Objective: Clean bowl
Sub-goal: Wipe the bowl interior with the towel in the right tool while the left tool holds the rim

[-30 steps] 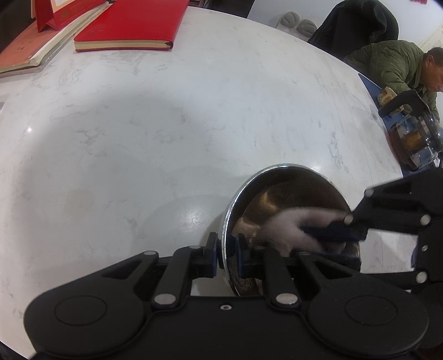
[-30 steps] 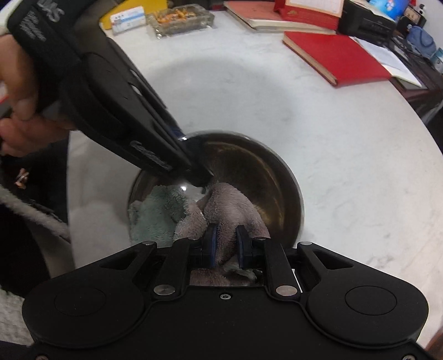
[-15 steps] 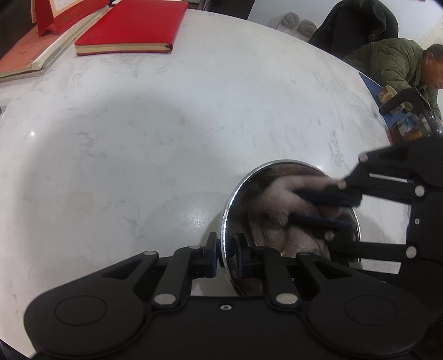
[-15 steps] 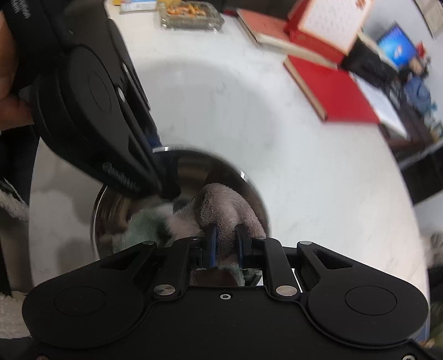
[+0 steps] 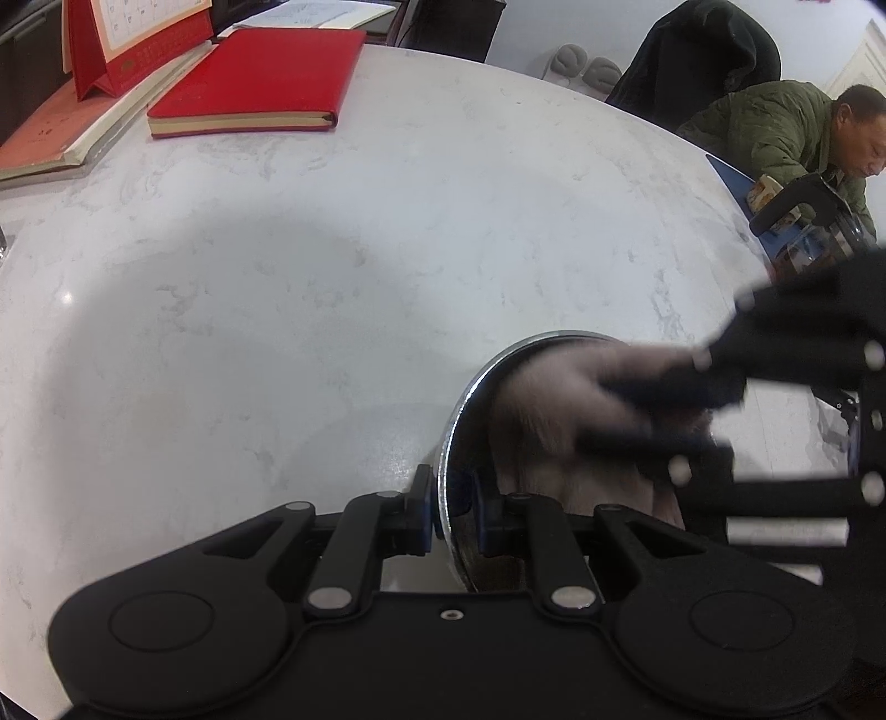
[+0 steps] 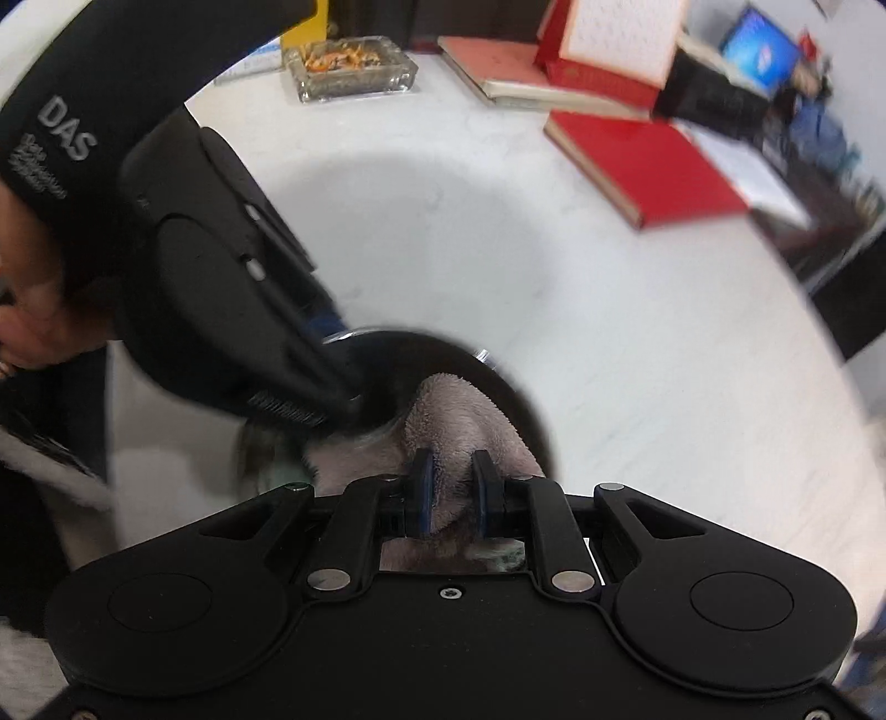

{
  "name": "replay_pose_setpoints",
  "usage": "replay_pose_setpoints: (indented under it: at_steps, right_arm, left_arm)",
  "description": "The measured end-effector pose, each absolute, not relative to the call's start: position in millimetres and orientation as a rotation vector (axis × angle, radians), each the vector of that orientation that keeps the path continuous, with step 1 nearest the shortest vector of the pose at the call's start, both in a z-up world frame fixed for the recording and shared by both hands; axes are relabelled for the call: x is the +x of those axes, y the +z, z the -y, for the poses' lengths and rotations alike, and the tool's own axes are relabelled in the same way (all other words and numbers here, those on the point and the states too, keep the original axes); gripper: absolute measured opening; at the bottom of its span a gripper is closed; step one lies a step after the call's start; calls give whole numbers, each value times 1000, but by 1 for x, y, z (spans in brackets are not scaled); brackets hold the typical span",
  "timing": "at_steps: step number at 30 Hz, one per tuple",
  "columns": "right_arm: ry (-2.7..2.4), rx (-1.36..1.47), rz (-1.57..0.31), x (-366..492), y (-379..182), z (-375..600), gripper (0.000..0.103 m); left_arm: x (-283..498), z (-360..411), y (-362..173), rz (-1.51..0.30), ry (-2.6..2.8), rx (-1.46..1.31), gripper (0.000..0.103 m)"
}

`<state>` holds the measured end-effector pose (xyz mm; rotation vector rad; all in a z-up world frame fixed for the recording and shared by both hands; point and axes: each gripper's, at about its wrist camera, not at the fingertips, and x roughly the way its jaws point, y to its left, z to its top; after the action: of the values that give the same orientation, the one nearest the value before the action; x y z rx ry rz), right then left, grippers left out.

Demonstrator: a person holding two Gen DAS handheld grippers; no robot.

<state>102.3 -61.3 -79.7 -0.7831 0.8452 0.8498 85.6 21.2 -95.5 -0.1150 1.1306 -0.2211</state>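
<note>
A shiny metal bowl stands on the white marble table. My left gripper is shut on the bowl's near rim, one pad outside and one inside. Inside the bowl lies a fluffy pinkish-grey cloth. In the right wrist view my right gripper is shut on a fold of that cloth, low in the bowl. The right gripper shows blurred in the left wrist view, reaching in from the right. The left gripper's black body crosses the right wrist view at left.
A red notebook, a desk calendar and a salmon book lie at the table's far left edge. A glass ashtray stands at the far side. A seated person in a green jacket is at the back right, beside a glass jug.
My right gripper has swept the cloth across the inside of the bowl, toward its far and left side in the left wrist view. The left gripper has kept its hold on the rim.
</note>
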Motion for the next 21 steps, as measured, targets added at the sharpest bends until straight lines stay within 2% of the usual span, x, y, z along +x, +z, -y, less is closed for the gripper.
replay_pose_setpoints:
  at_steps: [13,21]
  right_arm:
    - [820,-681,-1017,97,-88,72,15]
    - [794,-759,-883,104,-81,59,15]
  left_arm:
    - [83,-18,-96,-1106,-224,-91,14]
    - [78,-14,-96,-1083,-218,-59,15]
